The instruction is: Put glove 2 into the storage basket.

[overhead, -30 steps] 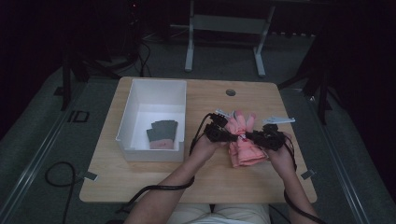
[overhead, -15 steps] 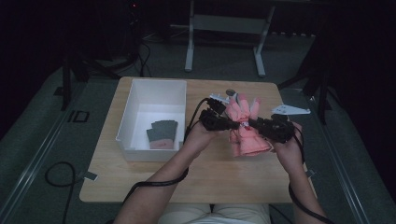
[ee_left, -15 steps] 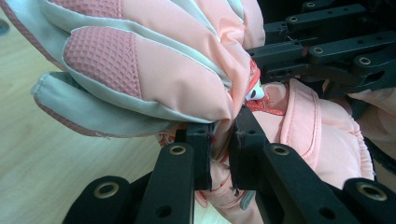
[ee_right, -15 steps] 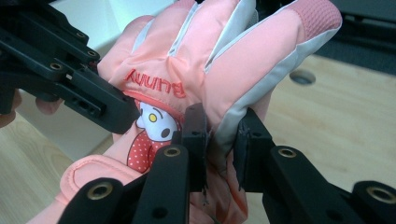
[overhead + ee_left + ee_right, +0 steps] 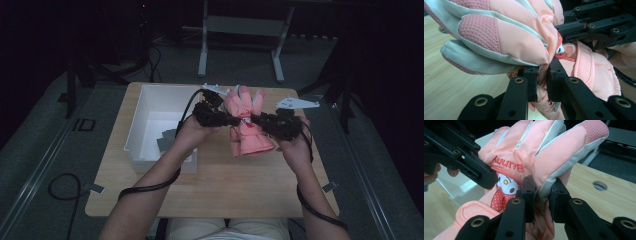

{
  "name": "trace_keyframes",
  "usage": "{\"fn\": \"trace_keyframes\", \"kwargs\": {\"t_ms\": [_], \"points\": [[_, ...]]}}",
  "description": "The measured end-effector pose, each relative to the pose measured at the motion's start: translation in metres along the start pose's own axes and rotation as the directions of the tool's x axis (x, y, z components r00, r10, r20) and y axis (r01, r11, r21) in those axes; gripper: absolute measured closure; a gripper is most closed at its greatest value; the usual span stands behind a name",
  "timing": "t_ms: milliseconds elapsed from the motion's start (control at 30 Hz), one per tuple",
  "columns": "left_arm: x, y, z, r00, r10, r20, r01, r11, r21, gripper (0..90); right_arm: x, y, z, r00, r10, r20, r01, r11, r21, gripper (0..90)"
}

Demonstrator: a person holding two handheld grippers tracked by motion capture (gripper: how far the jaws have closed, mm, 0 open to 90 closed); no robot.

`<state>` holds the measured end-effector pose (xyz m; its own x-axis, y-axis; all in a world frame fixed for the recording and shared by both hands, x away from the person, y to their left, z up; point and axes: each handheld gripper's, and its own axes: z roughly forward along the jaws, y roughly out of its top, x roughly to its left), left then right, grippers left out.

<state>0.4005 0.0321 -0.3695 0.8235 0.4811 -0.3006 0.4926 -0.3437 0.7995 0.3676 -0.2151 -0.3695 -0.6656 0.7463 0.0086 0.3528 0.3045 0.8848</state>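
Note:
A pink padded glove [image 5: 246, 125] with grey-white trim and a cartoon patch hangs in the air above the wooden table [image 5: 250, 185], fingers pointing away from the person. My left gripper [image 5: 231, 120] pinches its left edge, and in the left gripper view the jaws of the left gripper [image 5: 543, 80] squeeze the glove [image 5: 506, 37] fabric. My right gripper [image 5: 257, 120] pinches the opposite edge; in the right gripper view the right gripper [image 5: 541, 195] clamps a fold of the glove [image 5: 541, 152] by the little finger. The two grippers face each other.
A white bin [image 5: 135, 135] stands on the left part of the table with a dark item [image 5: 167, 141] lying inside. A round hole [image 5: 599, 185] is cut into the tabletop at the far side. A metal stand [image 5: 240, 25] is on the floor beyond.
Both grippers have lifted the glove off the table and carried it upward and away from the person. The glove now hangs between them instead of lying flat.

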Motion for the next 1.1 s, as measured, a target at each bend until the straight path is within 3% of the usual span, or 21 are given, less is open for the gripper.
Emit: {"fn": "trace_keyframes", "kwargs": {"t_ms": [633, 667, 833, 967, 1033, 1067, 1100], "points": [[0.034, -0.007, -0.093, 0.9974, -0.023, -0.068, 0.023, 0.9997, 0.008, 80.1, 0.051, 0.056, 0.058, 0.9917, -0.061, -0.114, 0.058, 0.998, -0.021, 76.4], [0.039, -0.011, -0.107, 0.9970, -0.023, -0.074, 0.024, 0.9997, 0.005, 80.1, 0.055, 0.059, 0.060, 0.9911, -0.058, -0.119, 0.056, 0.998, -0.022, 76.4], [0.055, -0.024, -0.135, 0.9950, -0.044, -0.090, 0.045, 0.9989, 0.012, 80.0, 0.085, 0.075, 0.086, 0.9858, -0.078, -0.149, 0.075, 0.997, -0.024, 76.4], [0.073, -0.041, -0.153, 0.9944, -0.052, -0.092, 0.053, 0.9985, 0.013, 80.0, 0.105, 0.080, 0.110, 0.9831, -0.078, -0.165, 0.079, 0.997, 0.000, 76.4], [0.079, -0.046, -0.156, 0.9942, -0.060, -0.089, 0.061, 0.9981, 0.009, 80.0, 0.108, 0.080, 0.115, 0.9827, -0.082, -0.166, 0.084, 0.996, 0.003, 76.4], [0.093, -0.060, -0.161, 0.9947, -0.059, -0.084, 0.059, 0.9983, -0.002, 79.9, 0.119, 0.080, 0.133, 0.9832, -0.080, -0.164, 0.085, 0.996, 0.021, 76.4], [0.099, -0.065, -0.161, 0.9943, -0.069, -0.081, 0.070, 0.9976, -0.001, 79.9, 0.121, 0.080, 0.137, 0.9829, -0.080, -0.166, 0.086, 0.996, 0.028, 76.4]]}}
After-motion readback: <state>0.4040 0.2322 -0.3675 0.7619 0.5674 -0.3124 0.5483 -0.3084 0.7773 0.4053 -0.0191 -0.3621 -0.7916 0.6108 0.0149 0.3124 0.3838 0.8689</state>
